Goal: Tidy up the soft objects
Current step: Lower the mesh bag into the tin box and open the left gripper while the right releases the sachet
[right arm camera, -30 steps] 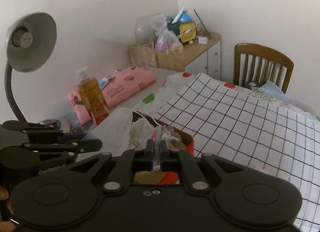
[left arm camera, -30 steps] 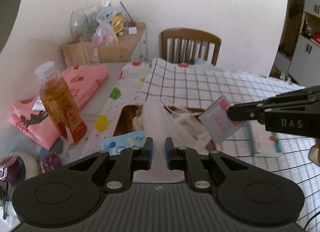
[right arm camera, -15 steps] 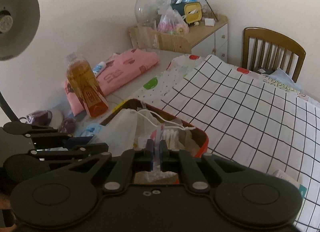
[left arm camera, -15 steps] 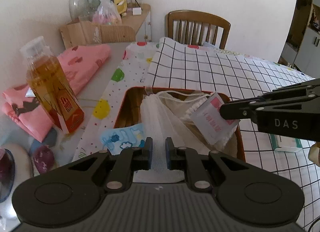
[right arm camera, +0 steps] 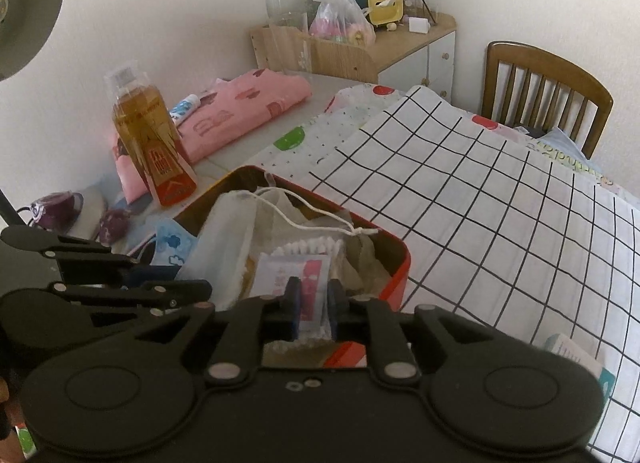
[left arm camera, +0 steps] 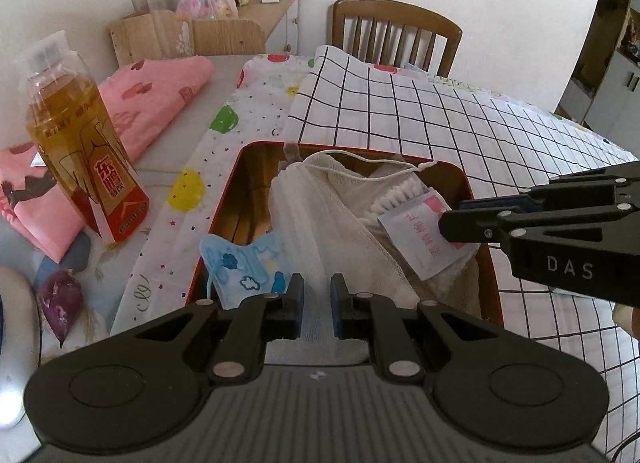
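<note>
Both grippers have dropped toward the red-rimmed rectangular tin (left arm camera: pixel 466 183) since a second ago. Left gripper (left arm camera: pixel 316 299) is clamped on the white gauzy mesh pouch (left arm camera: pixel 320 223), which drapes into the tin. Right gripper (right arm camera: pixel 314 303) jaws have just been opening; the white-and-pink paper sachet (right arm camera: pixel 296 275) sits between them, over the tin's contents, pads apparently off it. Blue cloud-print face mask (left arm camera: pixel 244 259) hangs over the tin's near-left rim. Amber plastic drink bottle (left arm camera: pixel 80 151) stands left of it, folded pink cloth (left arm camera: pixel 160 87) beyond.

Mesh bag (left arm camera: pixel 320 223), cotton swabs (left arm camera: pixel 394 195) and sachet (left arm camera: pixel 416 235) in tin (left arm camera: pixel 400 151); bottle (left arm camera: pixel 80 159) left.
</note>
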